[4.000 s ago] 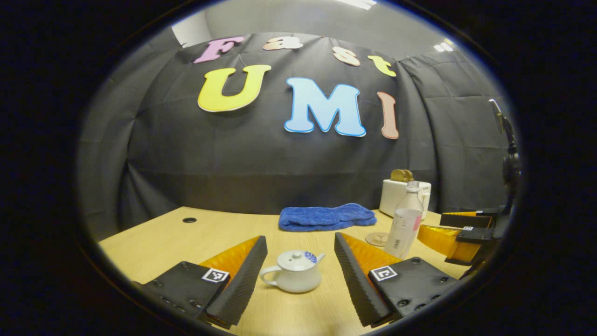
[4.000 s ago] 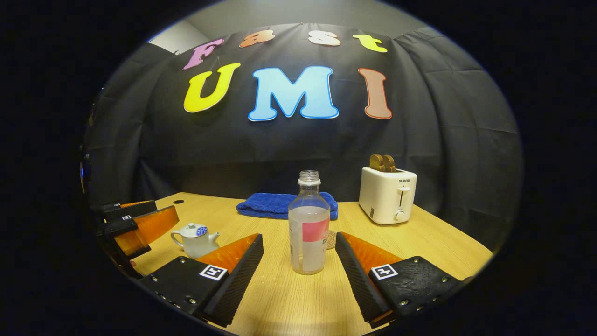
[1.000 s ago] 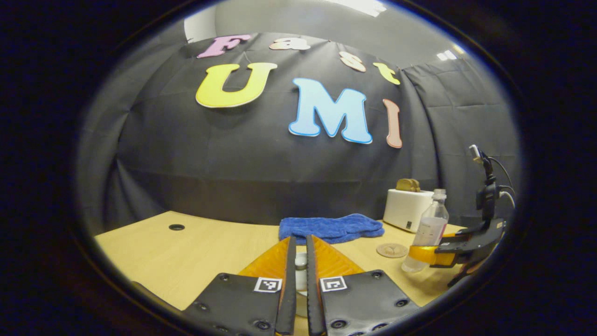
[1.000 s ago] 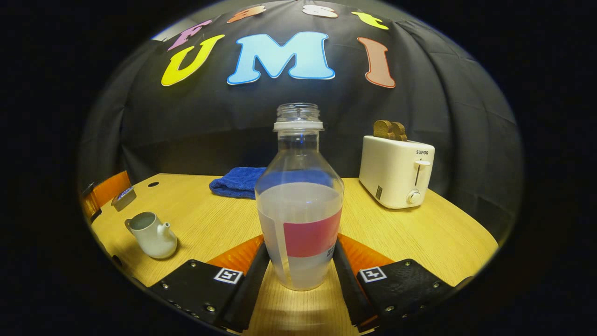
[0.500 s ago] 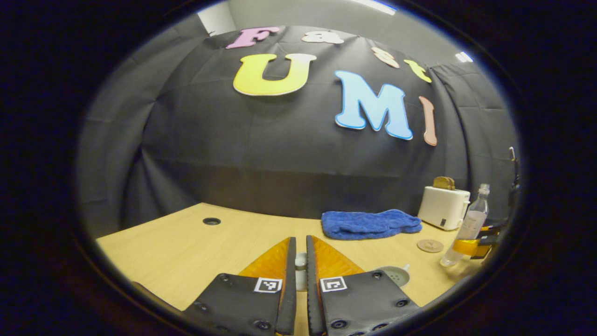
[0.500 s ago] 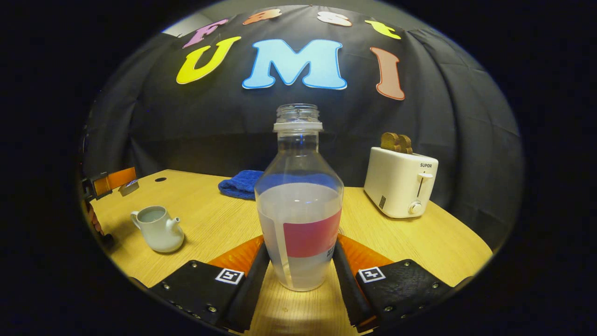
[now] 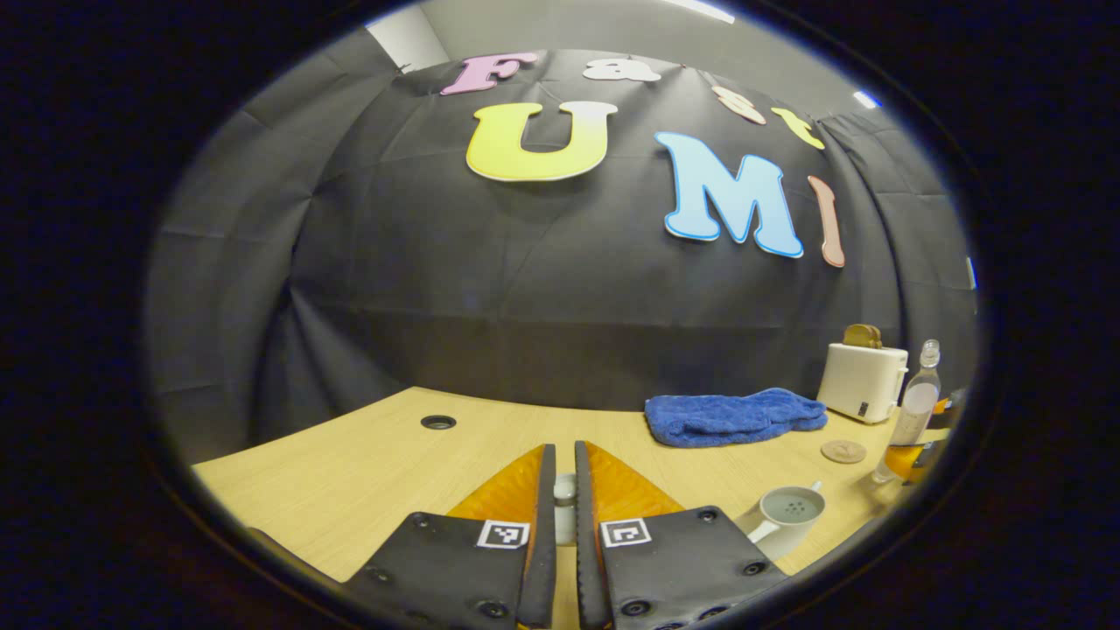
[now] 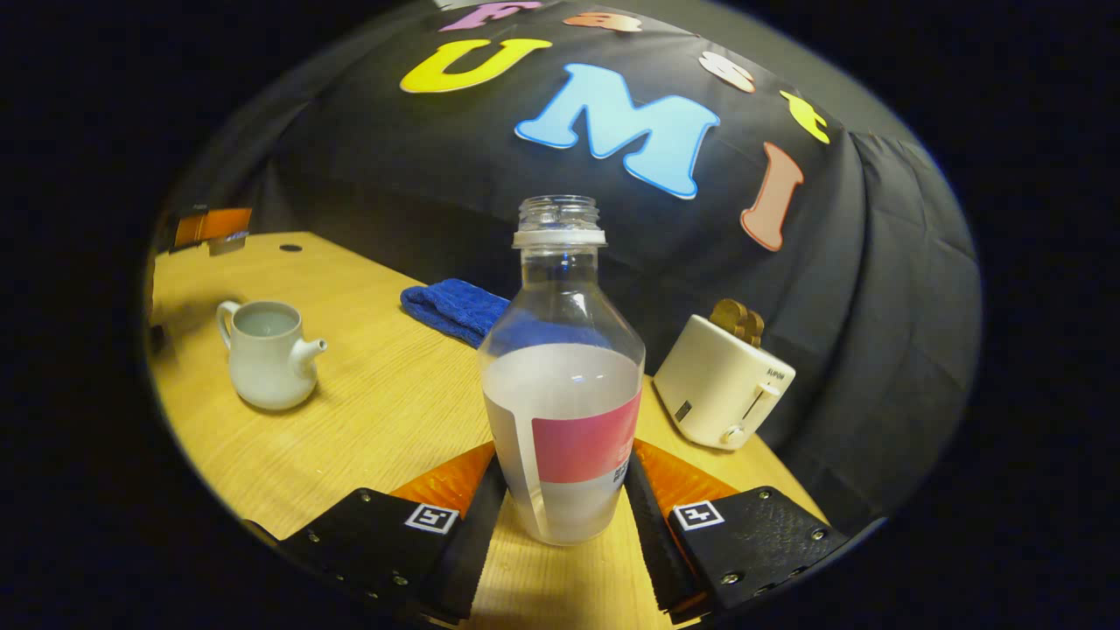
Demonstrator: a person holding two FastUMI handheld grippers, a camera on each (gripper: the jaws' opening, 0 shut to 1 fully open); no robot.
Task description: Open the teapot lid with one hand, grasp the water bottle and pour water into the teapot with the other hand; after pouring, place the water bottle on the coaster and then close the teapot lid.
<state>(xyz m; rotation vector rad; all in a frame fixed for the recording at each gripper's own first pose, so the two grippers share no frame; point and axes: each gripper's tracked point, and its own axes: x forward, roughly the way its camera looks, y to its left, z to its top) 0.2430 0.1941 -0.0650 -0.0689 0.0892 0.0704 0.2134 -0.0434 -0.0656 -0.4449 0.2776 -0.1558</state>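
Teapot lid (image 7: 565,506) sits pinched between the fingers of the left gripper (image 7: 560,490), lifted clear of the pot, so the opening step looks done. Just right of that claw and a little ahead stands the teapot (image 7: 785,516), its mouth bare. In the right gripper view, the right gripper (image 8: 560,490) has both fingers pressed on the lower body of the water bottle (image 8: 562,385), uncapped and about half full; the tilted scene suggests the claw is leaning, yet no water is leaving the neck. The teapot (image 8: 265,354) lies well ahead and left of this claw. Farther off, the coaster (image 7: 843,451) waits bare. Pouring, parking the bottle and re-lidding remain.
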